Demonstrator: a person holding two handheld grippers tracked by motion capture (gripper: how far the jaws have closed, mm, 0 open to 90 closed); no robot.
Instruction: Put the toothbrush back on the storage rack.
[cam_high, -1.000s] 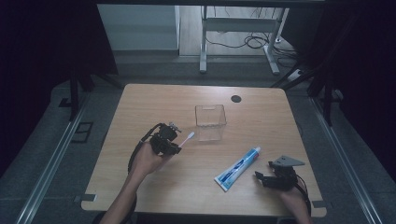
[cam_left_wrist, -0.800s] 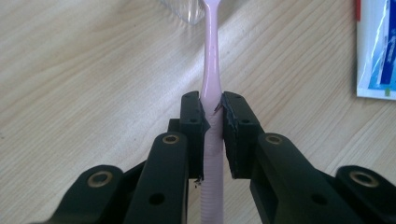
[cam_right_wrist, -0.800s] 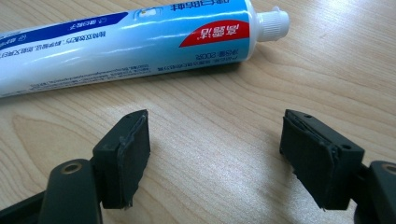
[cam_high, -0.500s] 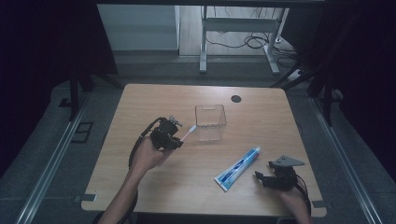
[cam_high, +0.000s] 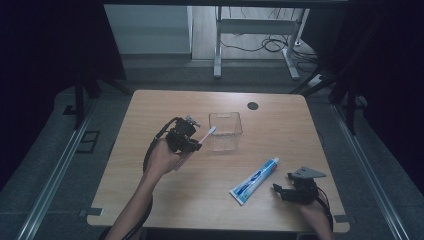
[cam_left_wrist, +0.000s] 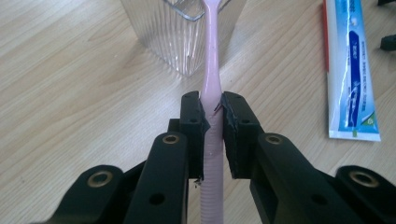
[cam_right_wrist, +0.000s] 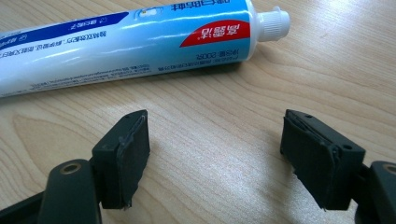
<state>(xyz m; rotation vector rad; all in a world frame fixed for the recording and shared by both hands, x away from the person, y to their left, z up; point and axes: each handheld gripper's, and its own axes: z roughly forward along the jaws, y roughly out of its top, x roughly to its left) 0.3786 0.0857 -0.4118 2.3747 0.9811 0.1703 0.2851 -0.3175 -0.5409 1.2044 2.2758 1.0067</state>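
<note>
The left gripper (cam_left_wrist: 213, 128) clamps a pale pink plastic toothbrush (cam_left_wrist: 211, 84) by its handle; ahead of the jaws, its head reaches over the rim of a clear ribbed plastic box (cam_left_wrist: 180, 35). The right gripper (cam_right_wrist: 215, 158) gapes wide, a blue-and-white toothpaste tube (cam_right_wrist: 126, 39) lying just beyond its jaws.

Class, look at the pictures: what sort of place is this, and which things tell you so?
Probably a lab or workshop set up for recording, not a home: a bare wooden table in a dark room, cables on the floor behind it, and hand-held grippers, the left gripper gripping a toothbrush.
</note>
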